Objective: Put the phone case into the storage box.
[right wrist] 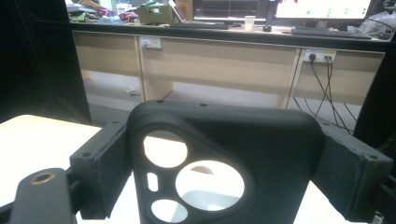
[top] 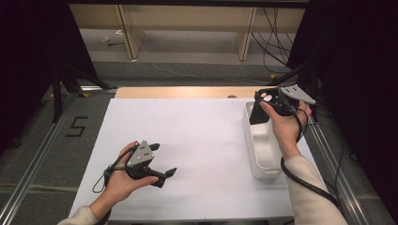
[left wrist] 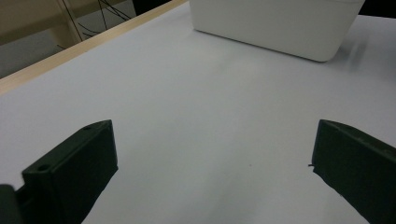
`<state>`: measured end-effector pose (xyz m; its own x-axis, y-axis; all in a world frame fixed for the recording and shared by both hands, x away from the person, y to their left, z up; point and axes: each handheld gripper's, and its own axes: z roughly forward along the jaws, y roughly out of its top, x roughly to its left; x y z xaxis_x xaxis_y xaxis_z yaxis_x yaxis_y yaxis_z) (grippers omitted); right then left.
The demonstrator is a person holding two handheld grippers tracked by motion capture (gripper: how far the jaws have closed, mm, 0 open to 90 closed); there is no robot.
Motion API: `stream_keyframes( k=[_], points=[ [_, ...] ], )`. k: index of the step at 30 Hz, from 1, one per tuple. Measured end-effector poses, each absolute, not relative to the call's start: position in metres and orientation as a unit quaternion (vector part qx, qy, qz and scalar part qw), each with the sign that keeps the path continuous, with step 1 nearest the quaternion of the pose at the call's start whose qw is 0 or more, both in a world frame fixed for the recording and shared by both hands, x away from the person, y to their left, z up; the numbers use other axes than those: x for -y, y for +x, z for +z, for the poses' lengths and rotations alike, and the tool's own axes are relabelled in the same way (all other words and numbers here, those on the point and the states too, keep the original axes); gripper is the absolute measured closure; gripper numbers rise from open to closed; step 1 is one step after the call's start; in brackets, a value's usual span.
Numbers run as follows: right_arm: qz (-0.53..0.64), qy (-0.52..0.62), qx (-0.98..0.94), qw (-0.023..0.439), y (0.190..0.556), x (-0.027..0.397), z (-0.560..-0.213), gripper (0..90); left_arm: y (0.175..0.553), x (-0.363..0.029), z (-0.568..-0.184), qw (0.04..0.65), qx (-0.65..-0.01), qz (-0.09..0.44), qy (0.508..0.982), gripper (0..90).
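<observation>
Between the two black jaws of the right gripper [right wrist: 219,163] sits a black phone case [right wrist: 224,158], clamped across its width, the pads pressing on its two long side edges. Seen in the right gripper view, the case stands upright with its camera cut-outs toward the bottom of the picture and its plain back rising above them, so its long axis runs up and away from the jaws. From the high view, the right gripper [top: 264,108] holds the case [top: 259,112] over the far end of a white bin [top: 263,154], the case reaching down into or just above the bin's opening; whether it touches the bin's wall I cannot tell. The right hand [top: 286,123] grips the tool from the near side, its cable looping back along the sleeve.

That bin is long and narrow, lying along the right edge of the white tabletop [top: 197,140] with its long axis running from near to far. Beyond the table's far wooden edge stand pale wooden desk frames with cables hanging behind them.

Well apart, on the near left of the tabletop, the left gripper [top: 162,161] hangs just above the surface in the left hand [top: 124,176], jaws spread wide with nothing between them. The left gripper view looks across bare white tabletop toward the bin [left wrist: 275,28]; nothing lies between the two.
</observation>
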<state>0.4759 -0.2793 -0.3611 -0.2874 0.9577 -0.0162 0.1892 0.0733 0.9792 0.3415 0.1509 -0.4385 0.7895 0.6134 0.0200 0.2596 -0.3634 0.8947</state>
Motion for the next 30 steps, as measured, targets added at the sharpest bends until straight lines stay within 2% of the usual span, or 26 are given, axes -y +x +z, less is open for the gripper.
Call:
stream_keyframes(
  k=[30],
  points=[
    [0.483, 0.472, -0.635, 0.376, 0.494, 0.28, -0.37, 15.1, 0.342, -0.151, -0.439, 0.495, -0.271, 0.176, 0.807, 0.0]
  ],
)
